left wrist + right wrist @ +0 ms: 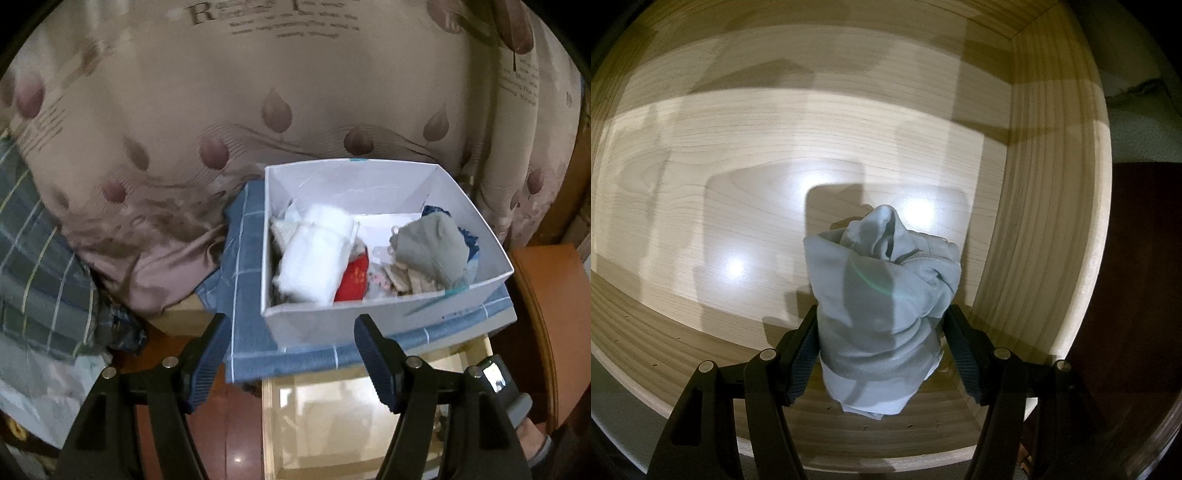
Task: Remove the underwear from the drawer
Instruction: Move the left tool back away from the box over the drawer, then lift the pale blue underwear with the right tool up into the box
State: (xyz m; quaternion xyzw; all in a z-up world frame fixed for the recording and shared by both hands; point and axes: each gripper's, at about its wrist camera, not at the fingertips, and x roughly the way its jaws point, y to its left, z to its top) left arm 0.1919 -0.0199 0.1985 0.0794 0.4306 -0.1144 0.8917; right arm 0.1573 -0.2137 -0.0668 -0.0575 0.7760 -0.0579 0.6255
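Dim, heavy fisheye bending and black corners; glare spots and hard shadows on the drawer (701, 177) floor (left view slightly blurred)

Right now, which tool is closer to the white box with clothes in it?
Left. The left tool hangs open just in front of the white box. The right tool is down in the wooden drawer, gripping grey underwear.

We see the white bundle (314, 254) in the box (388, 321) only as a blur. The grey underwear (882, 306) hides the drawer (812, 140) floor beneath it, and its lower folds sit behind the jaws.
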